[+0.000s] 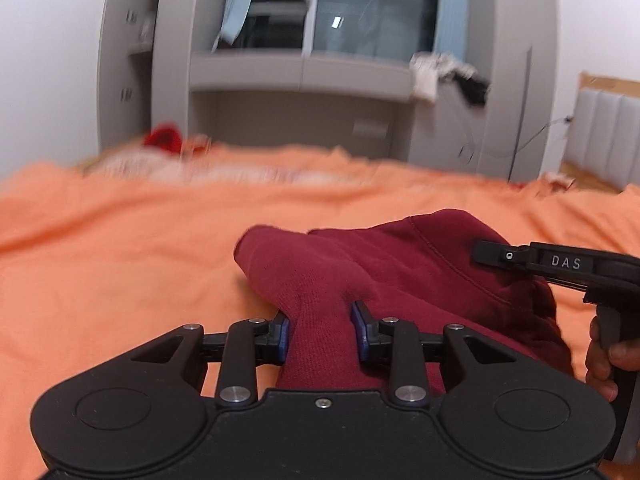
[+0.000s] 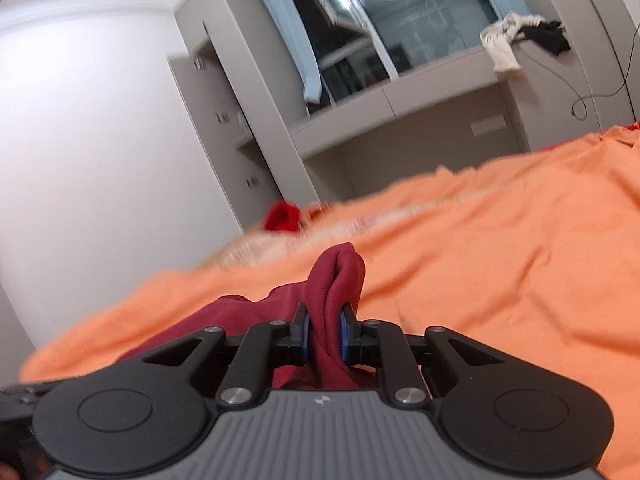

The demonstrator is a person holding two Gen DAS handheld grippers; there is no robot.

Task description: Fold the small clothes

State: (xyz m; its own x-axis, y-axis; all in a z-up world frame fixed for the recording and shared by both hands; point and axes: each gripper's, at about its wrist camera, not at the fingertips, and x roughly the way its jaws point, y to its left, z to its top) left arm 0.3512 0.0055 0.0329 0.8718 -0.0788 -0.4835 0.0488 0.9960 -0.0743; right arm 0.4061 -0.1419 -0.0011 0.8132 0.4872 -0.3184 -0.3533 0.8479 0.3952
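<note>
My bed, spread with orange

Under my grippers an orange sheet [image 1: 120,240] covers the bed; a maroon garment [image 1: 400,264] lies on it, something bright red [image 2: 282,218] at the far edge.

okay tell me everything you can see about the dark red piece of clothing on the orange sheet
The dark red garment is a soft knit, sweatshirt-like fabric with a stitched curved seam, crumpled rather than flat. It lies on the orange sheet. A ribbed part runs between the left gripper fingers, which pinch it. The right gripper is shut on a bunched fold that sticks up past its fingers. Which kind of garment it is cannot be told.
</note>
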